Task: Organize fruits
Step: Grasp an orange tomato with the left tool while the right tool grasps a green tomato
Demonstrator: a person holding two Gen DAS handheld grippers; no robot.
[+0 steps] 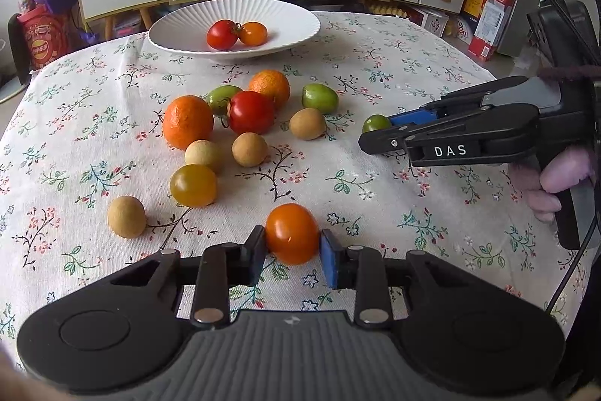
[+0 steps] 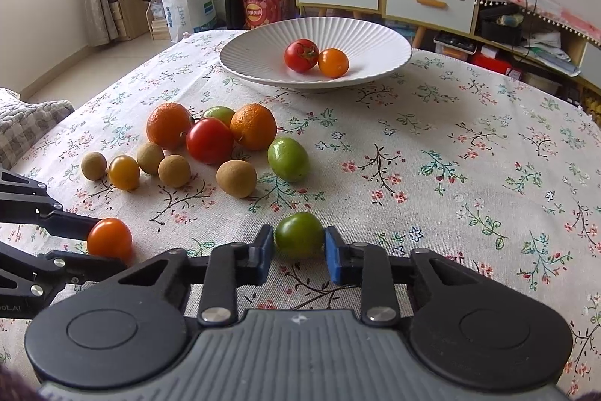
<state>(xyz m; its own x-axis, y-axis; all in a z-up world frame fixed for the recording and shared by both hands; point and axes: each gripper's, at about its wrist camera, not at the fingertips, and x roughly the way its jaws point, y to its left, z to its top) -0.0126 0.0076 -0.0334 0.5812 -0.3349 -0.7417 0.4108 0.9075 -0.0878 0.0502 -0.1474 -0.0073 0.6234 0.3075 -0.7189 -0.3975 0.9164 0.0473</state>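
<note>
The left hand-held gripper has its pads pressed against both sides of an orange tomato that sits on the table, near the front edge. Beyond it, toward the left, lies a loose cluster: brown longans, a yellow tomato, two oranges, a red tomato and green fruits. Further back stands a white ribbed plate holding a red tomato touching an orange one. To the right, the right hand-held gripper is closed around a green tomato, also resting on the floral cloth.
</note>
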